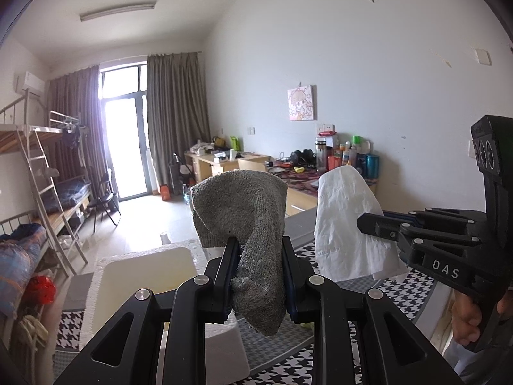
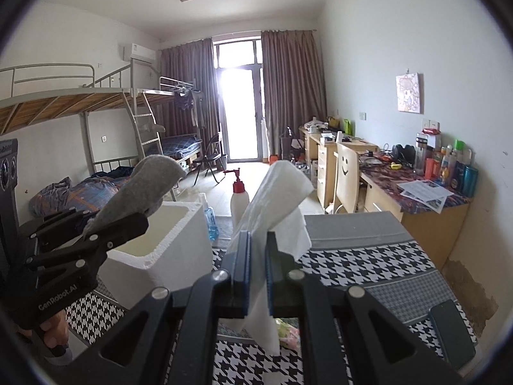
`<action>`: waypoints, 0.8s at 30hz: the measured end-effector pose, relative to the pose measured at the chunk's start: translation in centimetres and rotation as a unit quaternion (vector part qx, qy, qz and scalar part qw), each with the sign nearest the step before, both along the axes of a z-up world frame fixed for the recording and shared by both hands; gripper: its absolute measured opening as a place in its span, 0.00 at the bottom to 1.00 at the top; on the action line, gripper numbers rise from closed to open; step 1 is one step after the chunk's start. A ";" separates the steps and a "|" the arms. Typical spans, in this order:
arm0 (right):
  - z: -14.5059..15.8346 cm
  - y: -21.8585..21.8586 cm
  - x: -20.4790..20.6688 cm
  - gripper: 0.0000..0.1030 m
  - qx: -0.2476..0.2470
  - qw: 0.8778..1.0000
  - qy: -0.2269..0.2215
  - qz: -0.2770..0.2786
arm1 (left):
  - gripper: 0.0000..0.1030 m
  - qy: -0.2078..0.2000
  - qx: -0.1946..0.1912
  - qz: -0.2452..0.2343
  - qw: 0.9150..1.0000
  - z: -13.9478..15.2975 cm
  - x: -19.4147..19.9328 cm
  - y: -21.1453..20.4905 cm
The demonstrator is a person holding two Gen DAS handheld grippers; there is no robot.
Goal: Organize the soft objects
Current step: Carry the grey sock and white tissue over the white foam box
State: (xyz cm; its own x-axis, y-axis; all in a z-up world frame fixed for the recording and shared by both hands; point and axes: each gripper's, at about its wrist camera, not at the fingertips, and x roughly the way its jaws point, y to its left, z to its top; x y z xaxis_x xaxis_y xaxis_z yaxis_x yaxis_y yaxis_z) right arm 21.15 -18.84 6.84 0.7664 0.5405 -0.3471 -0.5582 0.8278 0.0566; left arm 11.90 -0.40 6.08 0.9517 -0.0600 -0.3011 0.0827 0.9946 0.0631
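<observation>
My left gripper [image 1: 259,250] is shut on a grey knitted sock [image 1: 243,211], which stands up above the pads and droops below them. In the right wrist view the same left gripper [image 2: 128,221] shows at the left with the sock [image 2: 150,179] above the foam box. My right gripper [image 2: 258,240] is shut on a white tissue [image 2: 275,199] that sticks up and hangs down between the pads. The left wrist view shows that right gripper [image 1: 368,224] at the right, gripping the tissue [image 1: 346,221], with a hand [image 1: 468,317] on its handle.
A white foam box [image 2: 166,250] stands open on the houndstooth-patterned tabletop [image 2: 362,263], just below the sock. A pump bottle [image 2: 239,199] and a blue bottle [image 2: 210,218] stand behind the box. A dark phone [image 2: 452,330] lies at the table's right edge. Bunk beds and desks fill the room beyond.
</observation>
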 end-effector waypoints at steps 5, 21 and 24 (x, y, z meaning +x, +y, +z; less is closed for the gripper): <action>0.2 0.4 0.2 0.11 0.000 1.000 -0.001 0.007 | 0.26 -0.005 0.000 0.005 1.000 0.2 0.1 -0.3; 1.0 2.3 0.6 0.11 -0.003 0.999 -0.008 0.032 | 0.26 -0.016 -0.002 0.037 0.999 0.8 -0.3 0.4; 1.3 2.7 0.7 0.11 -0.004 0.999 -0.009 0.037 | 0.26 -0.017 -0.002 0.044 0.999 1.0 -0.3 0.8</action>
State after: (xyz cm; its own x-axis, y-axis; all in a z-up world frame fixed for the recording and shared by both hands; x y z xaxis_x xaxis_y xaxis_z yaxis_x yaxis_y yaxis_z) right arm 21.81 -16.12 8.13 0.7305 0.5937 -0.3374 -0.6190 0.7844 0.0400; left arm 11.60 0.39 7.08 0.9631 0.0240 -0.2682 -0.0078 0.9981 0.0612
